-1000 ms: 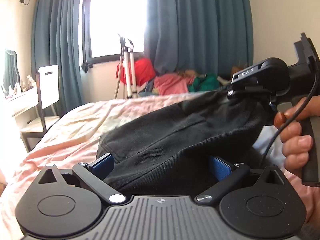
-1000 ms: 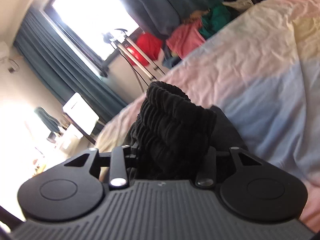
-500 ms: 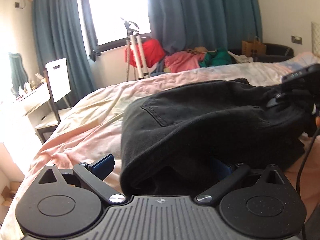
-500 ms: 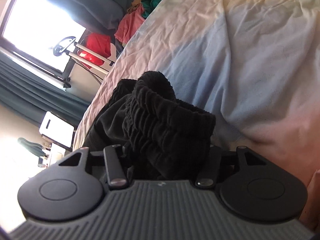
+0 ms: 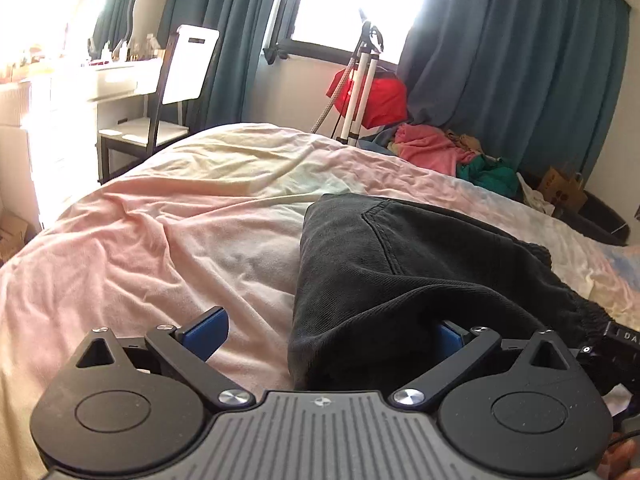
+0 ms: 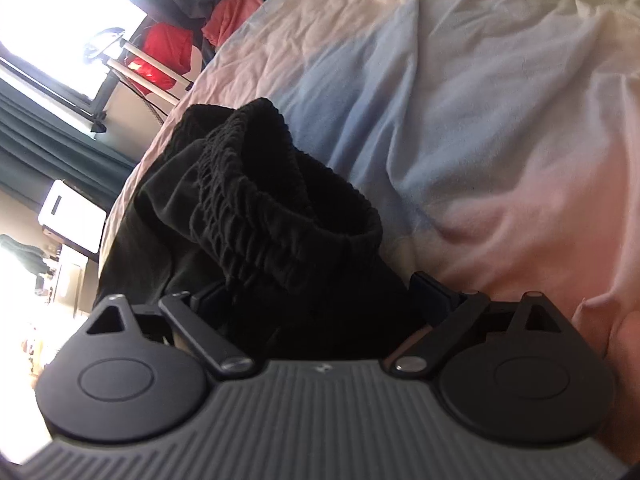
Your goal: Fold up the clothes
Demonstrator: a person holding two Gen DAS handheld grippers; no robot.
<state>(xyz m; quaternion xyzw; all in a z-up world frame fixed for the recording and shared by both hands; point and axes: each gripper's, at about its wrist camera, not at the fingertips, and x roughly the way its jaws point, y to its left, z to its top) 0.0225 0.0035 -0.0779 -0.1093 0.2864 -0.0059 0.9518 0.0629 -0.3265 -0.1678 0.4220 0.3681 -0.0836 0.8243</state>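
Black trousers point(image 5: 400, 280) with a patch pocket lie folded on the pastel bed sheet point(image 5: 200, 208). My left gripper point(image 5: 332, 336) is open; its left blue pad point(image 5: 206, 334) is bare, and the cloth's near corner drapes over the right pad. In the right wrist view the trousers' elastic waistband point(image 6: 280, 200) bunches between the fingers of my right gripper point(image 6: 320, 292), whose jaws stand spread wide around the cloth. The right gripper's body also shows at the left wrist view's right edge point(image 5: 616, 344).
Beyond the bed stand a white tripod point(image 5: 360, 92), a red bag point(image 5: 376, 96), a pile of pink and green clothes point(image 5: 448, 152), a chair point(image 5: 176, 92) and a white desk point(image 5: 108, 80). Teal curtains flank a bright window point(image 5: 352, 0).
The trousers have come down from the air onto the bed. My left gripper has drawn left, so its left pad is now bare. My right gripper's jaws have spread apart around the waistband.
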